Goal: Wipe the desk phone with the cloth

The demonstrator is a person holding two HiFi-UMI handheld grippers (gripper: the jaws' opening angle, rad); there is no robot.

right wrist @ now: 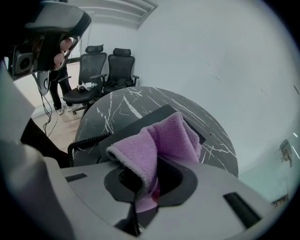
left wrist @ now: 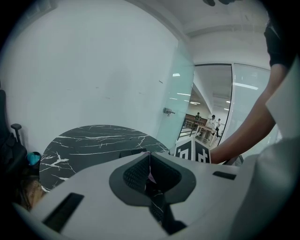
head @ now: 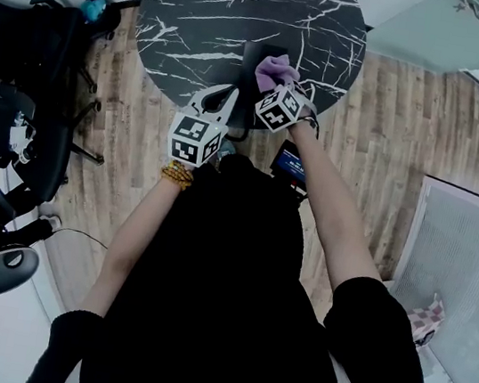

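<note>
A black desk phone (head: 249, 60) lies on the near part of the round black marble table (head: 205, 9). My right gripper (head: 280, 89) is shut on a purple cloth (head: 275, 69) and holds it just over the phone. In the right gripper view the cloth (right wrist: 161, 140) bulges out of the jaws above the phone's dark slab (right wrist: 140, 123), with the coiled cord (right wrist: 84, 140) to the left. My left gripper (head: 223, 100) hovers at the table's near edge, left of the phone, shut on nothing. Its pads (left wrist: 138, 172) meet in the left gripper view, and the phone's edge (left wrist: 132, 152) shows beyond.
Black office chairs (head: 25, 62) stand on the wood floor left of the table, also seen as chairs (right wrist: 105, 70) behind it. A small lit screen (head: 291, 163) hangs at the person's waist. A glass wall (left wrist: 187, 108) lies to the right, with people (left wrist: 213, 124) far off.
</note>
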